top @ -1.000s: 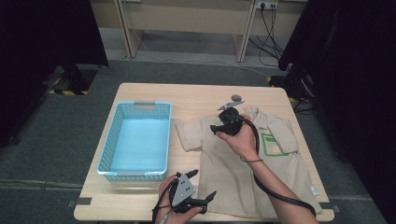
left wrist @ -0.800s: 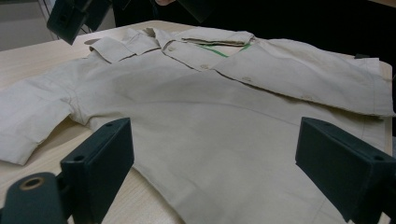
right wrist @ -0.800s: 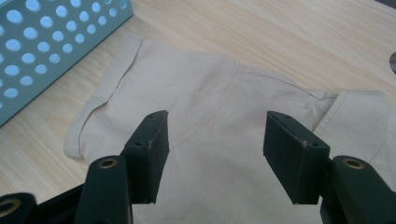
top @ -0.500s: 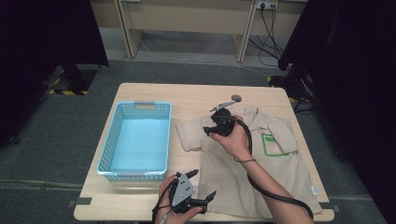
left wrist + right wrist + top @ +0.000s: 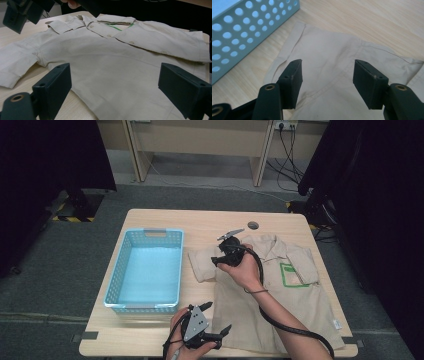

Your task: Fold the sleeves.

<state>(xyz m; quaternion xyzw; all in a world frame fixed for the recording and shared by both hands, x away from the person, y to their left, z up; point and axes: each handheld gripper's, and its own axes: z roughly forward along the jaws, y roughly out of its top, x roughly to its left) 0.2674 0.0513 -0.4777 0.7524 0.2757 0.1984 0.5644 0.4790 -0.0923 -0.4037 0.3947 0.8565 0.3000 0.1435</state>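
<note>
Change: my right gripper (image 5: 218,261) has travelled from the collar area toward 9 o'clock, and it is now above the shirt's short sleeve (image 5: 202,265), the one lying beside the blue basket (image 5: 144,306). My left gripper (image 5: 216,320) has not moved; it waits at the near table edge.

Meaning: I judge that I am preparing to take this sleeve, probably to fold it inward. No grasp is made yet.

Tongs, right: the jaws stand moderately wide, one on each side of the sleeve cloth, and nothing is pinched between them in the right gripper view.

Tongs, left: the jaws are wide and hold nothing; they look at the shirt's lower part.

Shirt place: the beige shirt (image 5: 280,295) lies flat, front up, on the right half of the table (image 5: 200,222), just beside the basket but apart from it.

Shirt direction: the collar points to about 11 o'clock and the hem to about 5 o'clock.

Long axis: it runs from collar to hem, a little oblique to the table edge; the sleeves spread across it.
</note>
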